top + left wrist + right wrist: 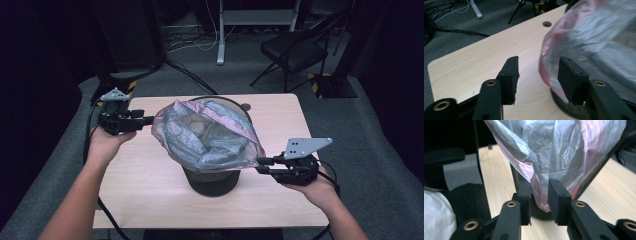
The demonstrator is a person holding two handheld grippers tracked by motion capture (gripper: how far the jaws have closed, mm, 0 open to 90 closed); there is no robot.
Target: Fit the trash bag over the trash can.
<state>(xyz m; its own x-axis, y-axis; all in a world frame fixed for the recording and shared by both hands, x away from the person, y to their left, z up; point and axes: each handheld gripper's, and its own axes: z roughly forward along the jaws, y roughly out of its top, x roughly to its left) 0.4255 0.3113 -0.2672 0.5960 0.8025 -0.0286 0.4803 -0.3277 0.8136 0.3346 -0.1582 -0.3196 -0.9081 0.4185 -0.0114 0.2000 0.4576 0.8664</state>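
Stretching a pink-edged bin liner (pixel 207 132) over the black bin (pixel 212 181) mid-table, you are flanking it. Your left gripper (pixel 150 120) is gaping, liner unpinched; your right gripper (pixel 261 165) is standing narrower, liner edge hanging between unpressed.

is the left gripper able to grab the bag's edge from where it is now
Probably yes. The left gripper stands open right at the pink bag rim, with the edge already in the gap between its fingers and nothing else in the way; closing should catch it.
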